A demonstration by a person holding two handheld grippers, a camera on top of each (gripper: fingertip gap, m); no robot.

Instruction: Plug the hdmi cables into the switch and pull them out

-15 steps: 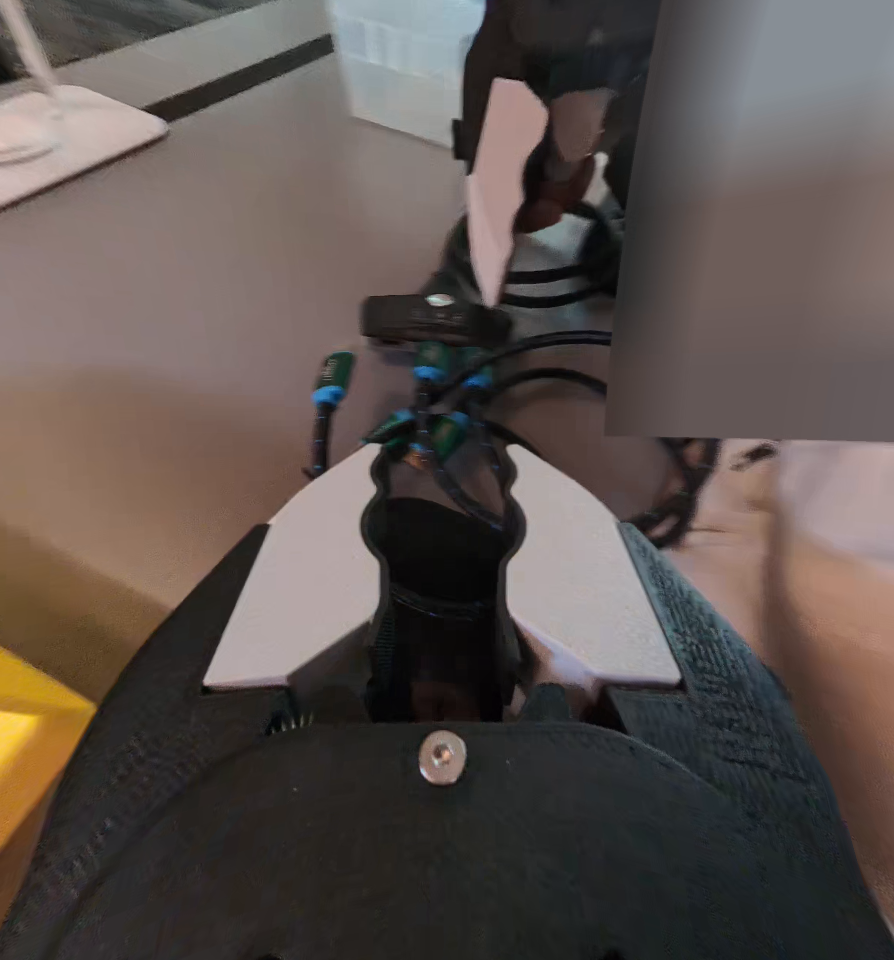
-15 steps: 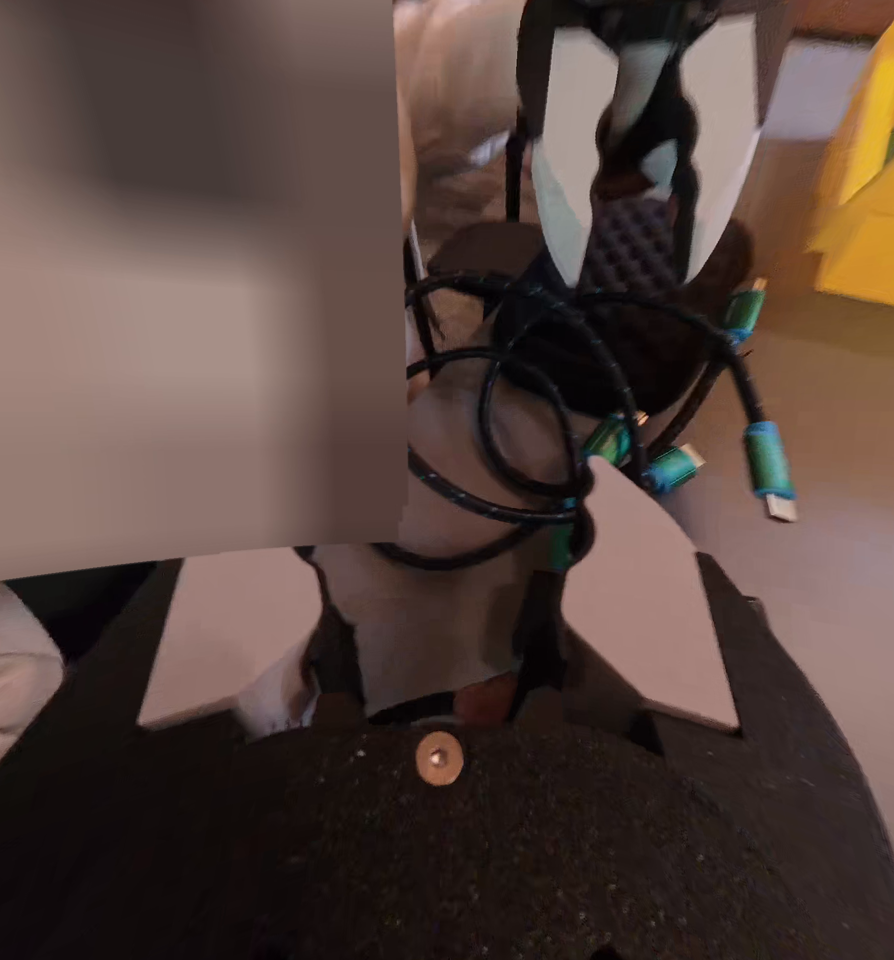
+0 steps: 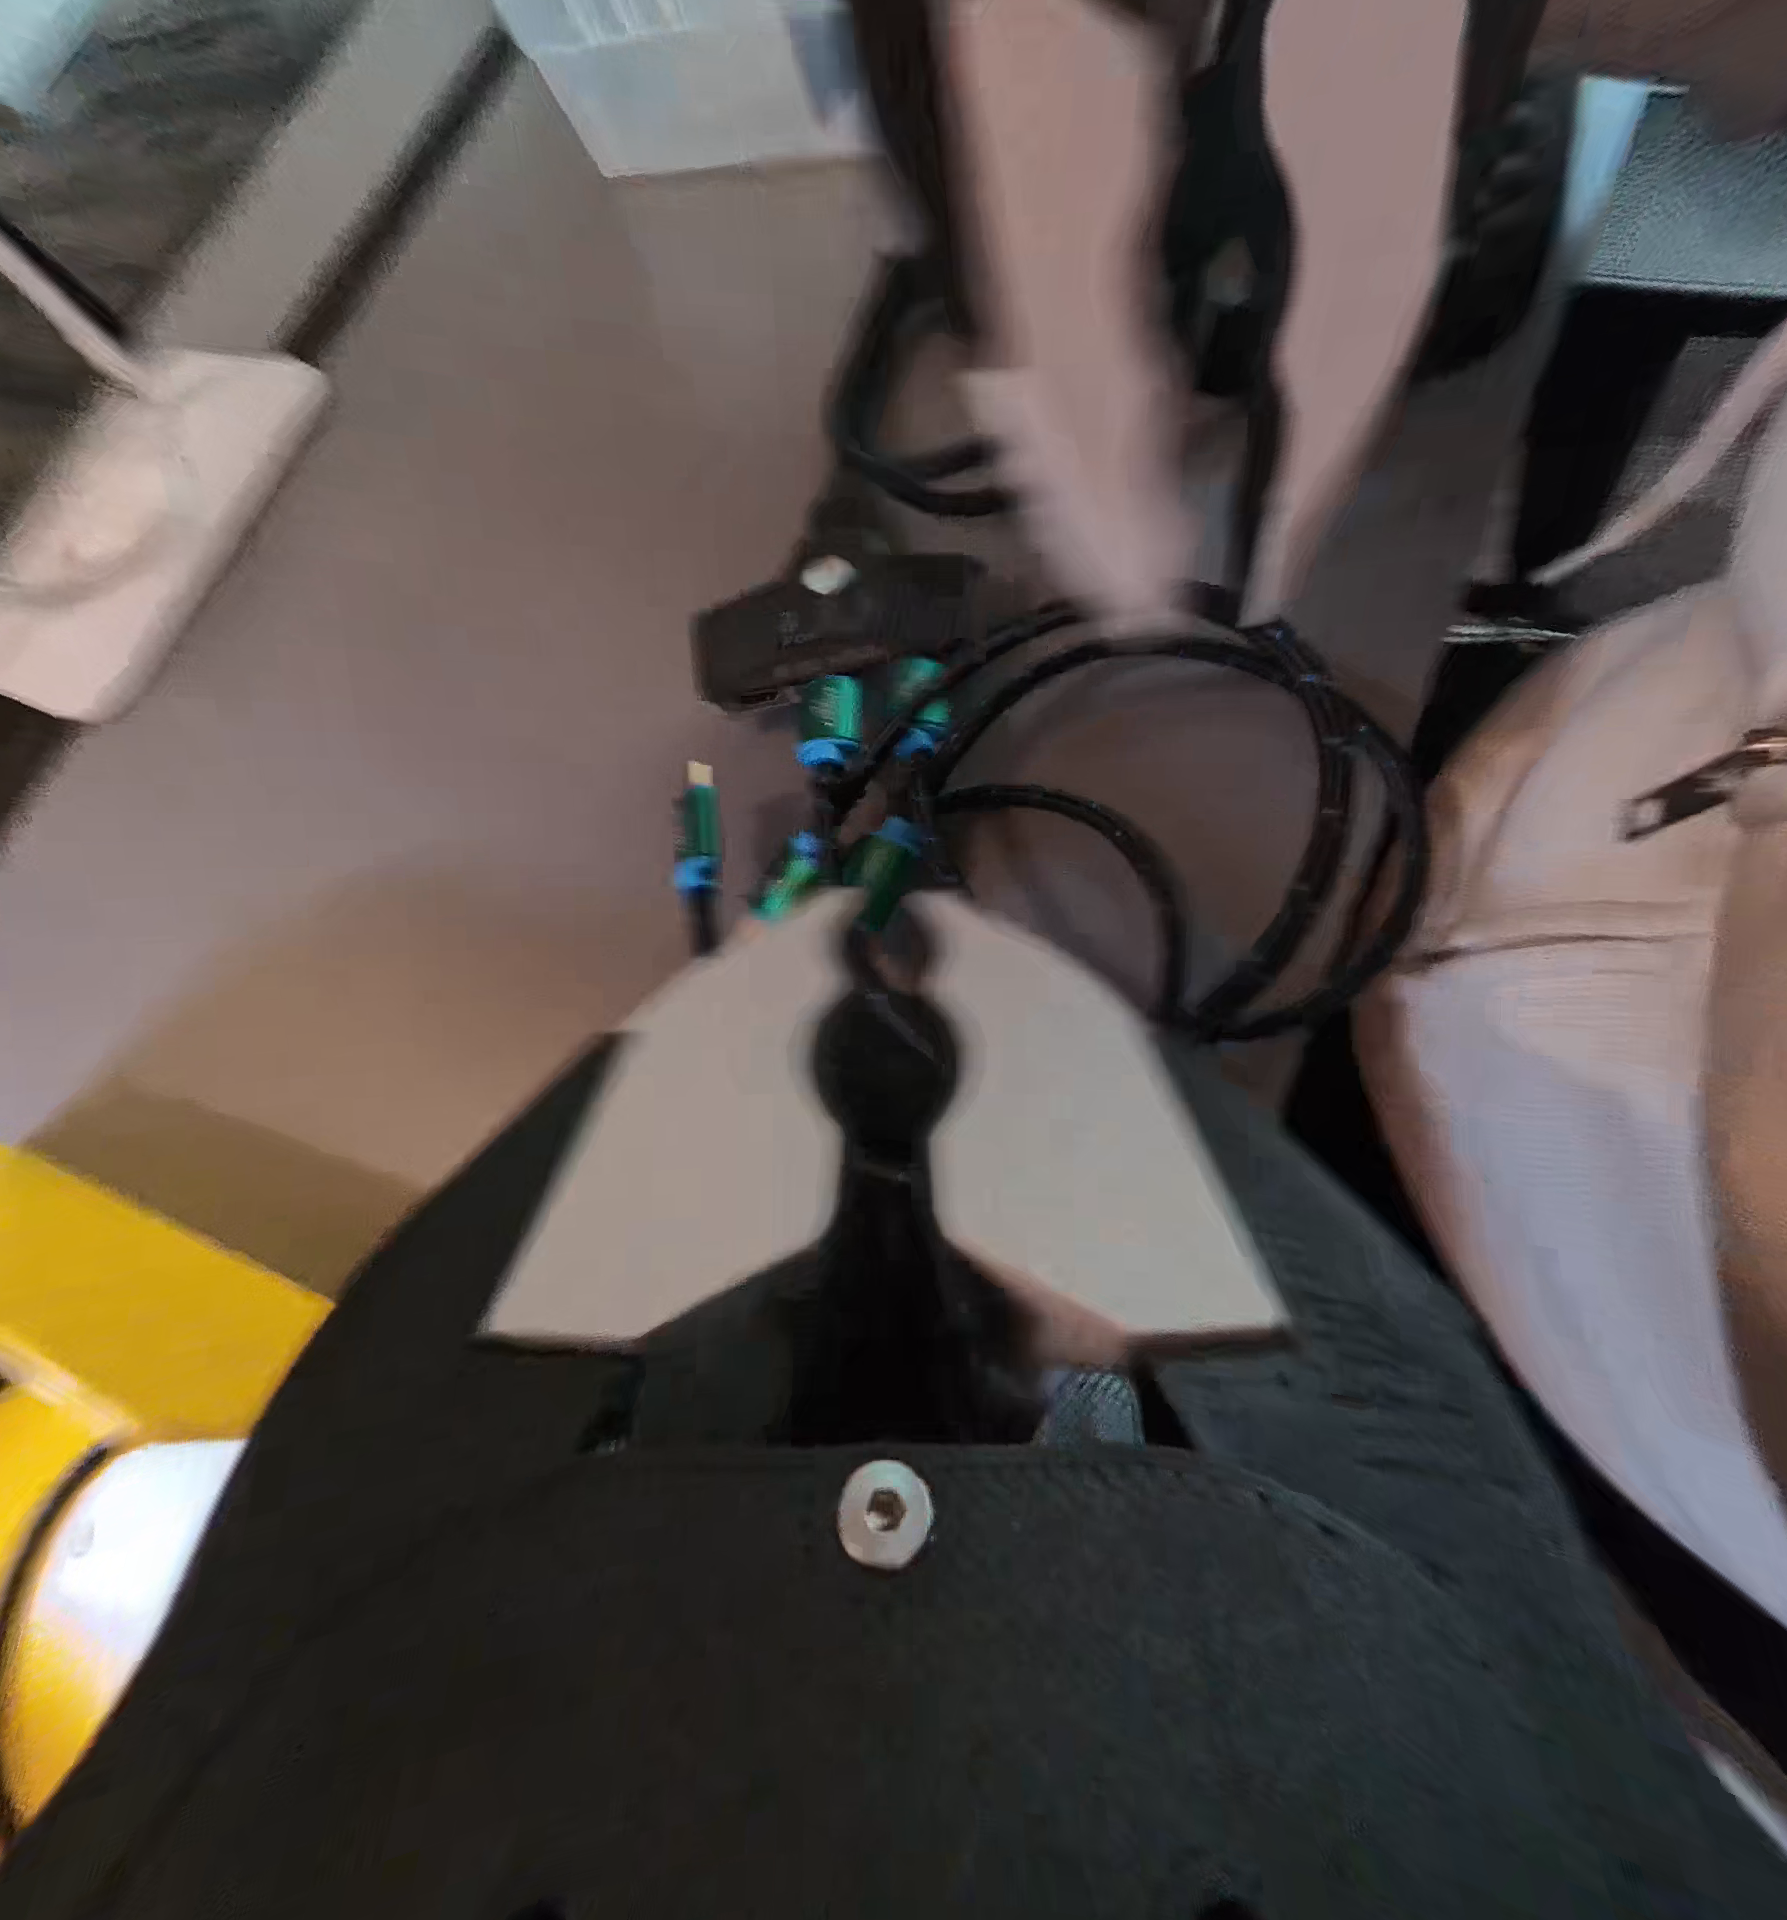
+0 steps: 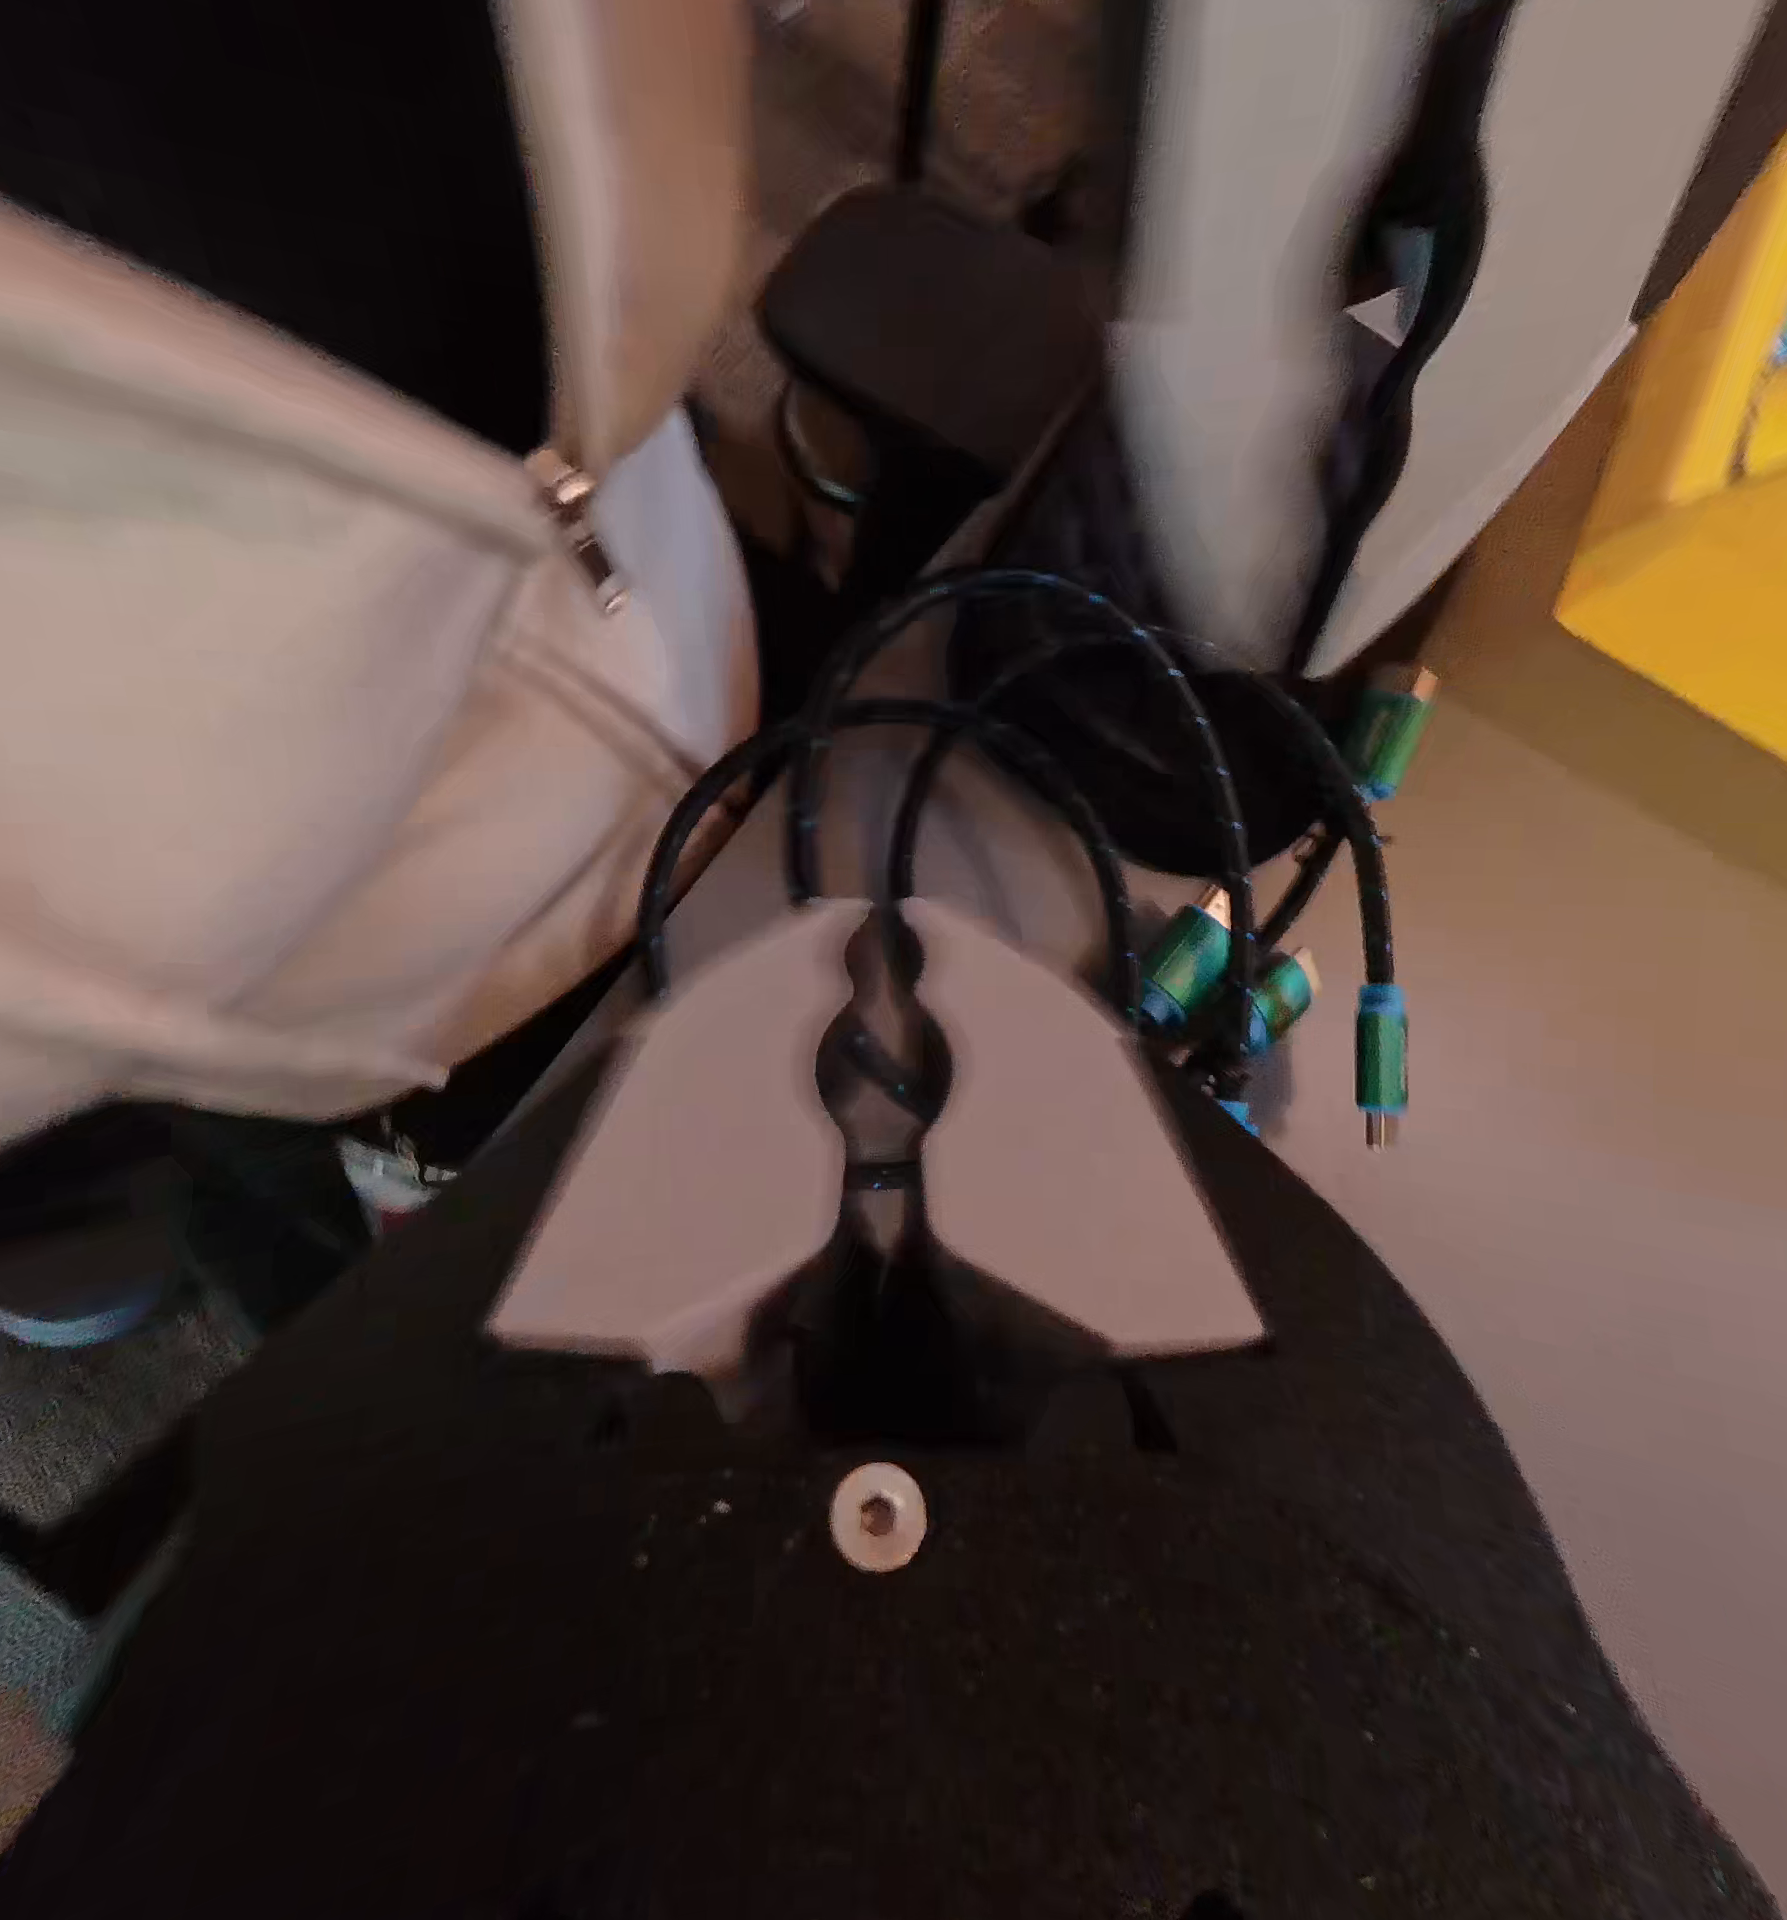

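Beige tabletop (image 3: 401, 727) fills both views. On it, by size, come the person's pale zip-up jacket (image 4: 245, 675), at 9 o'clock in the right wrist view and 3 o'clock in the left, and then a bright yellow box (image 3: 89, 1299) at 8 o'clock in the left wrist view.

The left gripper (image 3: 884, 914) has its tongs drawn to a narrow slit. The black braided HDMI cables (image 3: 1325, 831) run down into the slit from just past the tips. The right gripper (image 4: 884, 914) is pinched the same way, with blue-flecked braid showing in the slit between its fingers, and the cable loops arch away toward 12 o'clock.

Only the left wrist view shows the small black rectangular switch (image 3: 837, 634), which lies on the table at 12 o'clock from the left tips. Two green metal plugs with blue collars (image 3: 832, 707) are seated in its near edge, and a white flat stand base (image 3: 130, 520) sits at 10 o'clock. A third green plug (image 3: 697, 821) lies free at 11 o'clock.

Only the right wrist view shows the loose plug ends (image 4: 1380, 1049) clearly (gold tips bare), fanned out at 2 o'clock from the right tips.

The switch's top bears faint marks, too blurred to read.
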